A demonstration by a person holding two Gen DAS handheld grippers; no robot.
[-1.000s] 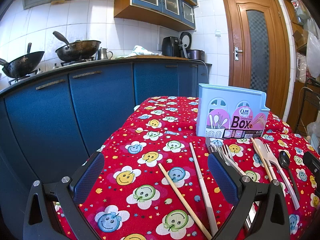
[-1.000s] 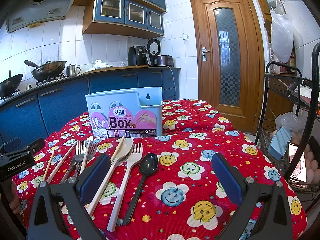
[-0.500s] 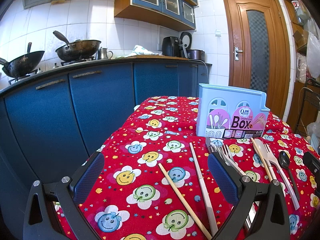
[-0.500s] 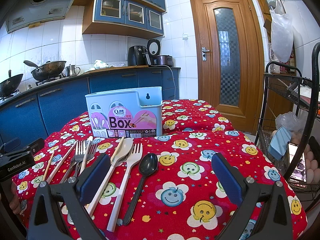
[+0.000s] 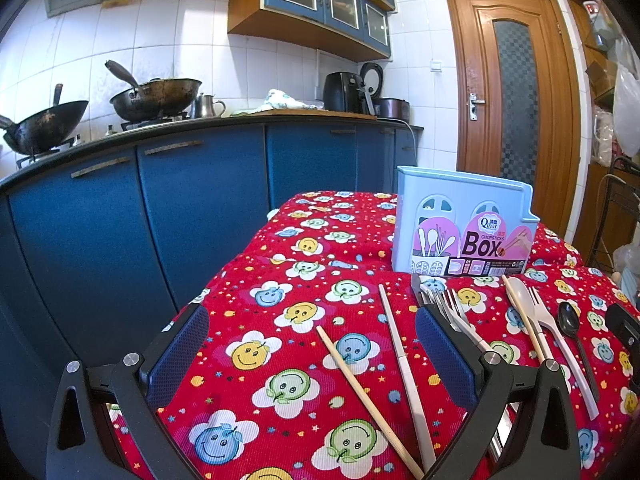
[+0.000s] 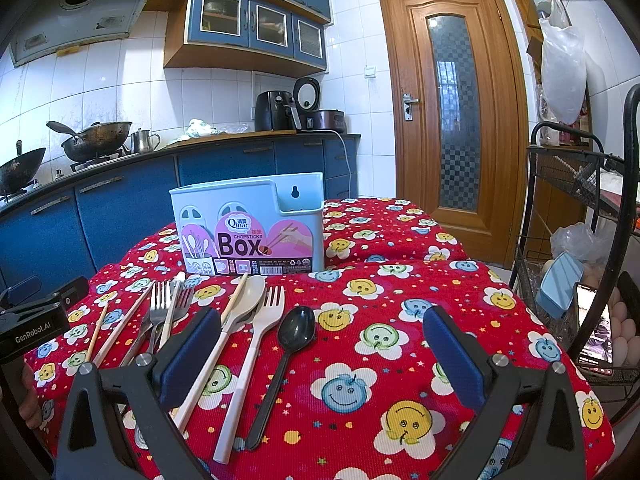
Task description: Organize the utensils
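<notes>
Here, holder (image 6: 248,224) label reads "Qinar CHOPSTICKS Box"; left gripper (image 6: 32,326) marked "GenRobot.AI".

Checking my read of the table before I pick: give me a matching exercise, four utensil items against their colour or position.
Items:
1. spoon
2. fork beside it
3. chopsticks box
4. right gripper

Descriptions:
A. light blue, upright behind the cutlery
B. black, lying flat
C. open, holding nothing
D. cream, lying flat

Pairs: 1-B, 2-D, 3-A, 4-C
</notes>
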